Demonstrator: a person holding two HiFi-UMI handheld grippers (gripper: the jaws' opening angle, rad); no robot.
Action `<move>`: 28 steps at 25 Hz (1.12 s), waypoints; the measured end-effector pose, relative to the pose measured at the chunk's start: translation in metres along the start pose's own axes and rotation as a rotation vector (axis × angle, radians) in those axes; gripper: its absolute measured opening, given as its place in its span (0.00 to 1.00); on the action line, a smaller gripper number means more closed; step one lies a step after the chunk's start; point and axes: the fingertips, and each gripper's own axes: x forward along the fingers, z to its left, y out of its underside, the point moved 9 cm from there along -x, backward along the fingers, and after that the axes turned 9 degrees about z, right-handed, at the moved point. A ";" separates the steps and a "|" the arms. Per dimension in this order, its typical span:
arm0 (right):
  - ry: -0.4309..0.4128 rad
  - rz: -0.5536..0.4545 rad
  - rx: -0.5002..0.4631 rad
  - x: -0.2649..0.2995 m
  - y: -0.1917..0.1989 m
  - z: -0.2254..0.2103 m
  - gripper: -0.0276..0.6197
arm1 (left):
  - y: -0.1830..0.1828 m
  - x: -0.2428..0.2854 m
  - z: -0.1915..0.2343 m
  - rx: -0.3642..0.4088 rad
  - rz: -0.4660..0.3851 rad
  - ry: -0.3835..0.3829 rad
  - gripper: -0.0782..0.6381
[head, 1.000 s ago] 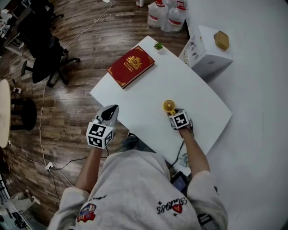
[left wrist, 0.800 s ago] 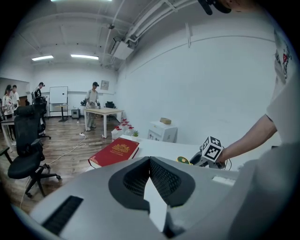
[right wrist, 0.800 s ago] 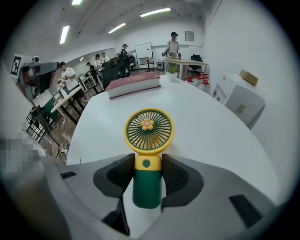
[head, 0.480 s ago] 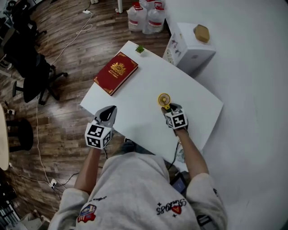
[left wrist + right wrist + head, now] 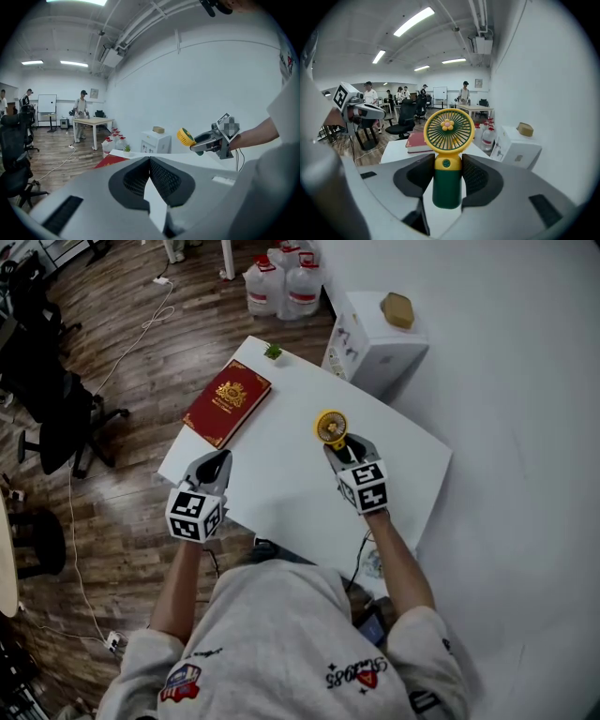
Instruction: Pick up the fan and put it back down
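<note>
Right gripper (image 5: 343,452) has raised the fan (image 5: 330,427) off the table (image 5: 281,486), clamping it; left gripper (image 5: 217,461) closed, empty. One fan, one book (image 5: 227,401).

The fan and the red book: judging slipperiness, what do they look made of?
The fan is probably molded plastic: smooth, slightly glossy yellow grille and green handle, with thin uniform ribs. The red book looks hard-covered, in red cloth or leatherette with gold embossing; it is too small to tell which.
</note>
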 end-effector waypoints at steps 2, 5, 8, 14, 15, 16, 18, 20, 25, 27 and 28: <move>0.008 -0.045 -0.020 -0.010 -0.015 0.004 0.32 | -0.007 0.000 0.003 0.009 -0.015 -0.002 0.12; 0.013 -0.092 -0.043 -0.021 -0.032 0.010 0.32 | -0.017 0.002 0.006 0.015 -0.040 -0.003 0.12; 0.022 -0.106 -0.050 -0.029 -0.041 0.011 0.32 | -0.025 0.004 0.005 0.021 -0.053 0.005 0.12; 0.059 -0.130 -0.026 -0.049 -0.042 0.004 0.32 | -0.036 0.012 -0.005 0.035 -0.068 0.035 0.11; 0.065 -0.132 -0.021 -0.053 -0.041 0.004 0.32 | -0.037 0.013 -0.007 0.037 -0.070 0.041 0.11; 0.073 -0.136 -0.015 -0.057 -0.040 0.003 0.32 | -0.038 0.015 -0.009 0.040 -0.071 0.049 0.12; 0.094 -0.149 0.002 -0.065 -0.036 -0.001 0.32 | -0.040 0.020 -0.014 0.048 -0.071 0.066 0.11; 0.116 -0.156 0.027 -0.072 -0.029 -0.006 0.32 | -0.041 0.027 -0.021 0.060 -0.068 0.087 0.11; 0.179 -0.148 0.080 -0.097 -0.007 -0.021 0.32 | -0.052 0.047 -0.045 0.096 -0.063 0.158 0.12; 0.208 -0.145 0.097 -0.108 0.002 -0.028 0.32 | -0.058 0.056 -0.055 0.110 -0.063 0.188 0.12; 0.223 -0.142 0.106 -0.114 0.006 -0.031 0.32 | -0.060 0.060 -0.061 0.118 -0.063 0.204 0.12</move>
